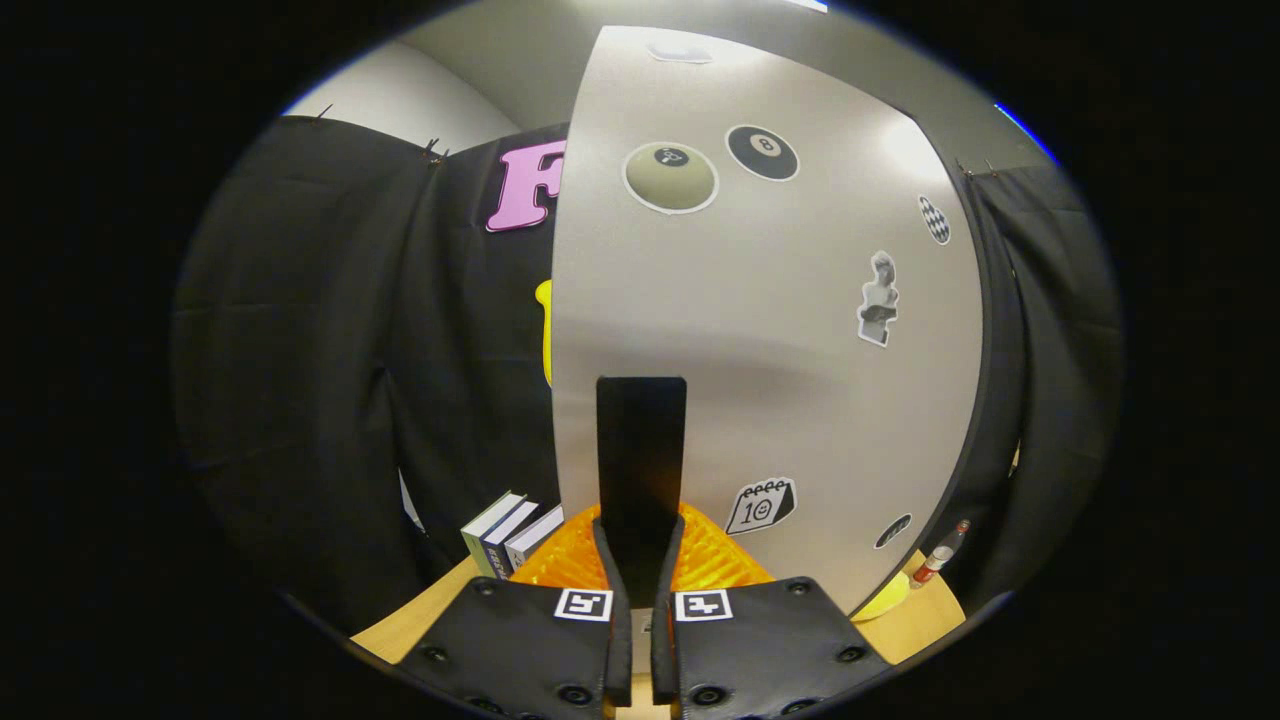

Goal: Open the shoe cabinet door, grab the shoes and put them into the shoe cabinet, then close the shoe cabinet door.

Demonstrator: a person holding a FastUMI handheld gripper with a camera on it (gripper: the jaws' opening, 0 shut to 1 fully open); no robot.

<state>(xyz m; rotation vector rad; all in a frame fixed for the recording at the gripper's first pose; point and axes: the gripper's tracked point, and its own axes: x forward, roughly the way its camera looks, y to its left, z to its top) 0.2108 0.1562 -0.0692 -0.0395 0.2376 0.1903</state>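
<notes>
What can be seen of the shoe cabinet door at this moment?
The shoe cabinet door is a pale grey, matte, smooth panel with a dark edge on its far side, standing upright just ahead of the tool. Stickers dot its face: two billiard balls near the top, a bust figure, a calendar low down, and small ovals. A dark upright handle sits low on it; the tool's fingers close on that handle. Something orange lies at its foot.

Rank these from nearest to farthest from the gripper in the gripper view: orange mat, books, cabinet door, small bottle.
Gripper fingers nearly closed.
1. Orange mat, right under the fingers.
2. Cabinet door, just ahead of the fingertips.
3. Books, off to the left on the table, and the small bottle, far right past the door's edge: too close to call.
</notes>
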